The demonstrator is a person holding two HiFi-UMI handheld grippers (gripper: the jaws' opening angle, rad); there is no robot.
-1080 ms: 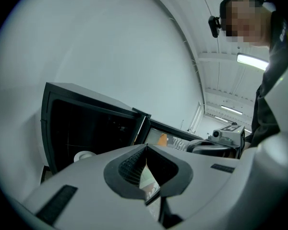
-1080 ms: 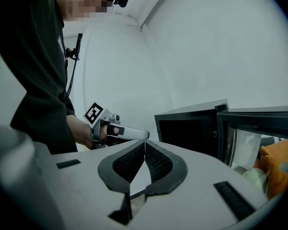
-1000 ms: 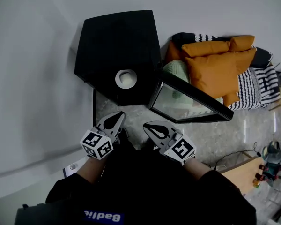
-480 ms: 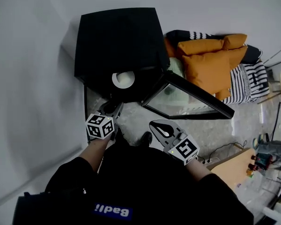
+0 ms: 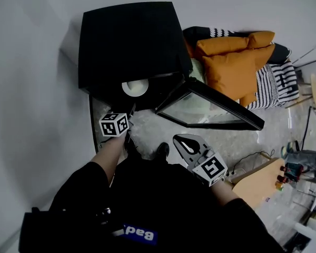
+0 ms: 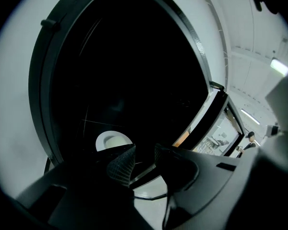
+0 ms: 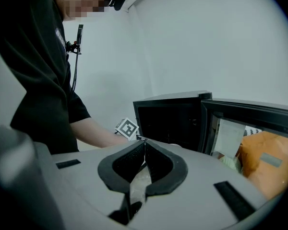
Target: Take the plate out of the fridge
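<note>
You hold the left gripper (image 6: 144,149) at the open front of a black fridge (image 5: 129,41) that stands on the floor against a pale wall (image 5: 31,88). Its jaws have just been opening and now stand partly spread, with nothing between them. The plate (image 5: 135,87), white and round, lies low inside the dark fridge, close to the front opening. In the left gripper view it shows just past the tip of the left-hand jaw, which covers its lower edge; the pads are not on it. In the head view the left gripper's marker cube (image 5: 115,124) sits just below the fridge's front edge, with your bare forearm (image 5: 108,154) running back from it. The fridge's glass door (image 5: 210,109) is swung wide to the right, over the speckled floor (image 5: 242,141). You keep the right gripper (image 7: 144,143) back by your body, well apart from the fridge, with its jaws pressed together on nothing and its marker cube (image 5: 210,167) towards you. It points at the fridge's open front. Behind the door, orange cushions (image 5: 231,62) are piled beside a black-and-white striped fabric (image 5: 276,83).
</note>
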